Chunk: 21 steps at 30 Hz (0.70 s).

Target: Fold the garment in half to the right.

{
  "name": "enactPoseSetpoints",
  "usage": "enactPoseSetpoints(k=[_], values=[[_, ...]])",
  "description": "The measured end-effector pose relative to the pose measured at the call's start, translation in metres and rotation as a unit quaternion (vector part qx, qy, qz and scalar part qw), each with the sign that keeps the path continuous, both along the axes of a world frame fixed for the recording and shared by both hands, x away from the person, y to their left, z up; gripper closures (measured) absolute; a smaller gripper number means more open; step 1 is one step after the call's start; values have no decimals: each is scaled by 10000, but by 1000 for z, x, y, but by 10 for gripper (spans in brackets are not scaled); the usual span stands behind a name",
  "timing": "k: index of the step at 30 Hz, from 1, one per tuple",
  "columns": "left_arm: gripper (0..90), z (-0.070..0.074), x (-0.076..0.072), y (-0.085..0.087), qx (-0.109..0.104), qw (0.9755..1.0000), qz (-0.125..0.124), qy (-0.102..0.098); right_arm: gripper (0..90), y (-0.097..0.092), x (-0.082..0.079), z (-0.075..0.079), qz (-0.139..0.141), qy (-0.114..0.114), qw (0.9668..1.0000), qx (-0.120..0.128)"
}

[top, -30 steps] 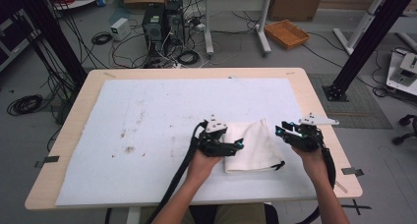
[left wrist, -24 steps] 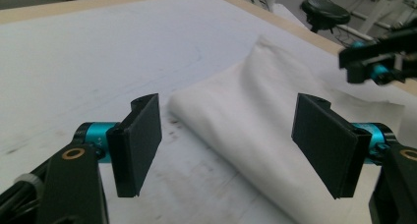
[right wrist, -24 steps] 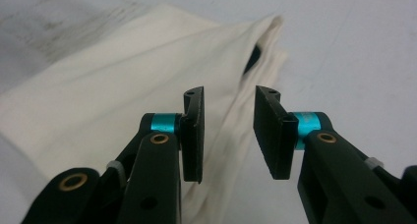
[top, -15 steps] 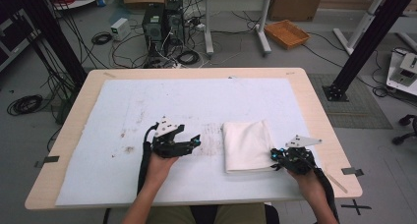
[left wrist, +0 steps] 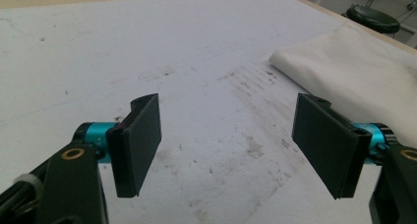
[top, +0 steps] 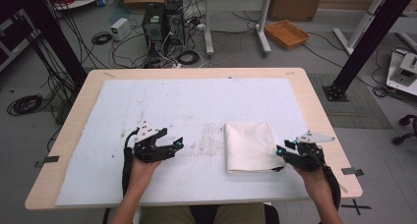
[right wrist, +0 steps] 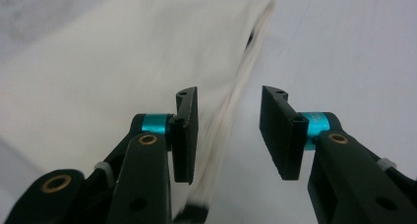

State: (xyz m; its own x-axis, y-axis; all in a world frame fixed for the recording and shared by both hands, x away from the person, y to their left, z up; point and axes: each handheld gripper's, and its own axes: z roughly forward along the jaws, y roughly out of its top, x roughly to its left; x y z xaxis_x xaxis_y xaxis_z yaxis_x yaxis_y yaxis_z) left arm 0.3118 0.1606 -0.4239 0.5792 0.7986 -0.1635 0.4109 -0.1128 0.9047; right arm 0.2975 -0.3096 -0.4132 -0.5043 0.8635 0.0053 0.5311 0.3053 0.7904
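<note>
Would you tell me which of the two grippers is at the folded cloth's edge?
The right gripper: its open jaws straddle the cloth's right edge. The left gripper, also open, sits well apart over the bare white mat.

Wooden worktop (top: 314, 106) covered by a stained white mat (top: 162, 106), grey floor (top: 29, 130) strewn with black cables (top: 22, 104), computer towers (top: 160, 25) set behind, white desk legs (top: 263, 22), orange tray (top: 287, 33) laid on the floor, black frame posts (top: 366, 47) at both sides.
</note>
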Motion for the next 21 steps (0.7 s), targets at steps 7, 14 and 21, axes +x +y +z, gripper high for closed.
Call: enactPoseSetpoints(k=[7,14,21], values=[[262,-1,1,5,-24,10000,37,-21,623,28,60,-3,487,10,9986,198],[240,-2,0,13,-109,9999,65,-67,580,22,75,-23,50,448,9988,-192],[239,0,-2,17,-201,9996,71,-169,458,6,30,-11,684,-112,9963,510]])
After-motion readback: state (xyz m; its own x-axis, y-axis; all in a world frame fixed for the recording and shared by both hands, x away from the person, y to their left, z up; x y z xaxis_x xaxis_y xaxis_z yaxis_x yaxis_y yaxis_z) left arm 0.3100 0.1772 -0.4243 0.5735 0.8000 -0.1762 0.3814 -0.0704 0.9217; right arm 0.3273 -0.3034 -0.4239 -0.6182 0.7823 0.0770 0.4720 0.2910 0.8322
